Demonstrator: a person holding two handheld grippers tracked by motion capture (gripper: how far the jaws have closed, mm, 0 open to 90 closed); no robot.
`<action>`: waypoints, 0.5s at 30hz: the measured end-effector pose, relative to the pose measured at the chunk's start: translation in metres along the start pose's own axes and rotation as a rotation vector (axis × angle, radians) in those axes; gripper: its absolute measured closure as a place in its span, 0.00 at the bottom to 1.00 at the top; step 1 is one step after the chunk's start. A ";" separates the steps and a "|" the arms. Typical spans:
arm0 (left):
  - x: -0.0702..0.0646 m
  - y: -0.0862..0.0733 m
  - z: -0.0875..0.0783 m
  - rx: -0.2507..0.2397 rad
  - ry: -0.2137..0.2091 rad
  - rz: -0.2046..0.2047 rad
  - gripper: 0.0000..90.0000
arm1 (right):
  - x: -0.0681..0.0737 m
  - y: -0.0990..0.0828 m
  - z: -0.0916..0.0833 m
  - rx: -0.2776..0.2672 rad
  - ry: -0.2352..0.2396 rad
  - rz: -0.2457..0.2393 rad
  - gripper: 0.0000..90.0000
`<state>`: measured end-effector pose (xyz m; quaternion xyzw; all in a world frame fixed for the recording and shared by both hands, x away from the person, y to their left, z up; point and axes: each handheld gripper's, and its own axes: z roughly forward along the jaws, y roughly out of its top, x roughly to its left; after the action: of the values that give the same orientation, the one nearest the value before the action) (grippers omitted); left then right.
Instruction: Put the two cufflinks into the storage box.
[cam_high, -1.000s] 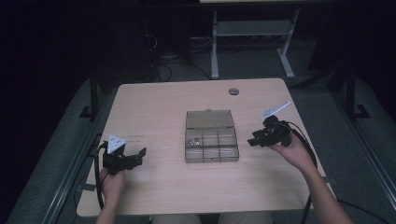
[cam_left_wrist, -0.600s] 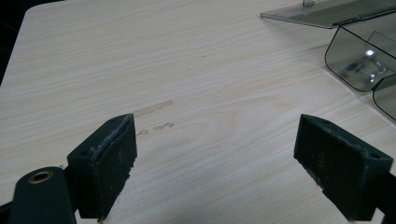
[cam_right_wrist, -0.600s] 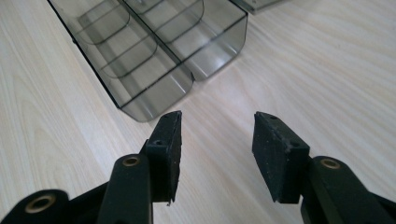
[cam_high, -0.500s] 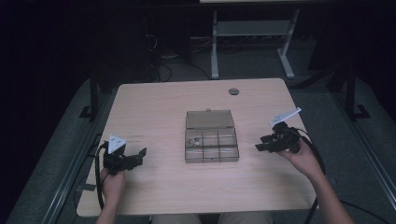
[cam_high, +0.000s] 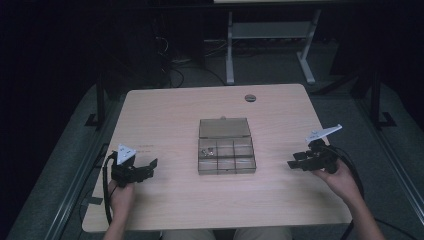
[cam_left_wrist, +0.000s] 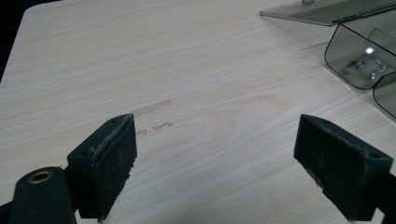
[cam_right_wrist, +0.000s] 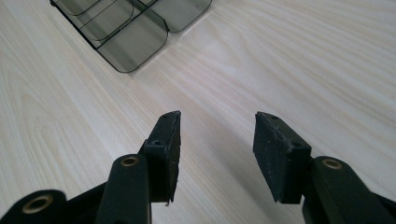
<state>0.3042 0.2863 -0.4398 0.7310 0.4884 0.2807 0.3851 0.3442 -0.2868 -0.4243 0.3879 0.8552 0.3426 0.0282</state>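
A person sits at a pale wooden table (cam_high: 165, 120), seen from above, with a two-jaw gripper in each hand and forearms coming in from the bottom edge. In the middle of the table lies a smoky transparent compartment box (cam_high: 226, 158) with its lid (cam_high: 224, 128) folded open flat on the far side. The box is divided into small compartments, and a few small shiny metal parts (cam_high: 207, 151) rest in the far-left one; from this height they are too small to identify. The left gripper (cam_high: 148, 168) sits low over the table near the person's left corner, well apart from the box, its jaws pointing toward it. In the left gripper view its two black pads (cam_left_wrist: 106, 168) stand wide apart with only bare wood between them, and the rounded corner of the box with the shiny parts shows at upper right. The right gripper (cam_high: 295, 163) hovers just off the right side of the box, near it but not touching, also aimed toward it. In the right gripper view its pads (cam_right_wrist: 278, 151) stand moderately apart, having just been opening, with nothing but tabletop between them. A small round dark disc (cam_high: 250, 97) lies near the table's far edge.
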 end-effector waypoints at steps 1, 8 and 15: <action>0.000 0.000 0.000 -0.001 0.000 0.001 0.14 | 0.000 -0.002 -0.001 0.000 0.000 0.005 0.57; 0.000 0.000 0.000 0.005 -0.001 0.008 0.14 | 0.000 -0.013 -0.003 0.000 -0.002 0.017 0.56; 0.000 0.000 0.000 0.001 0.000 0.006 0.14 | 0.002 -0.023 -0.004 -0.005 -0.002 0.013 0.56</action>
<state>0.3041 0.2861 -0.4397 0.7328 0.4863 0.2815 0.3838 0.3268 -0.2984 -0.4348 0.3936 0.8518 0.3445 0.0277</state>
